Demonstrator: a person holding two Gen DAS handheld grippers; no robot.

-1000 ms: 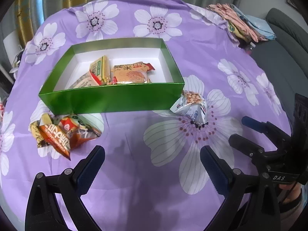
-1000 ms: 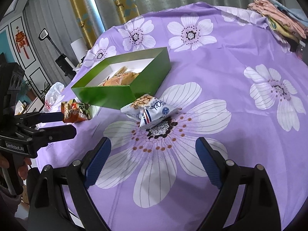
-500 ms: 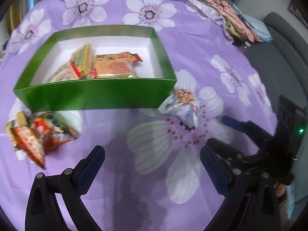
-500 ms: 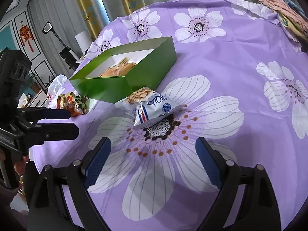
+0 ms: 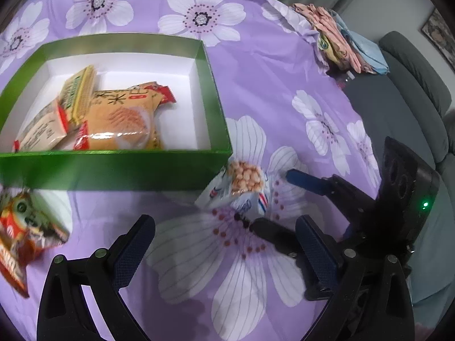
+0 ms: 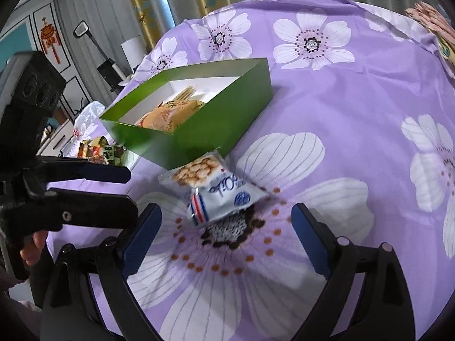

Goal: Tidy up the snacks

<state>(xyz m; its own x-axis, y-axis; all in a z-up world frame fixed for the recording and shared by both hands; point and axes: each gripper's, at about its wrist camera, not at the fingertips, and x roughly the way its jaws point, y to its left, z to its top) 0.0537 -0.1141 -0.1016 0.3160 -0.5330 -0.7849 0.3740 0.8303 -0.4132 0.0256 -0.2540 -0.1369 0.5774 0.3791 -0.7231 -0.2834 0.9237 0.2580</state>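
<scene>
With some snacks (image 5: 113, 116) boxed (image 5: 113, 170), I'm opening my empty right gripper (image 6: 226, 227) toward the white packet (image 6: 216, 190), left gripper (image 5: 224, 244) open, red packets (image 5: 22, 233) remaining.

A round table is covered with a purple cloth (image 5: 273, 91) that has big white flowers on it. A green box (image 5: 113, 170) sits on the cloth at the left of the left wrist view. A white snack bag (image 6: 213, 190) lies right by the box's near corner, on a big flower. Red and orange snack bags (image 5: 25, 233) lie at the lower left. Folded cloths (image 5: 338, 34) sit at the upper right edge.
</scene>
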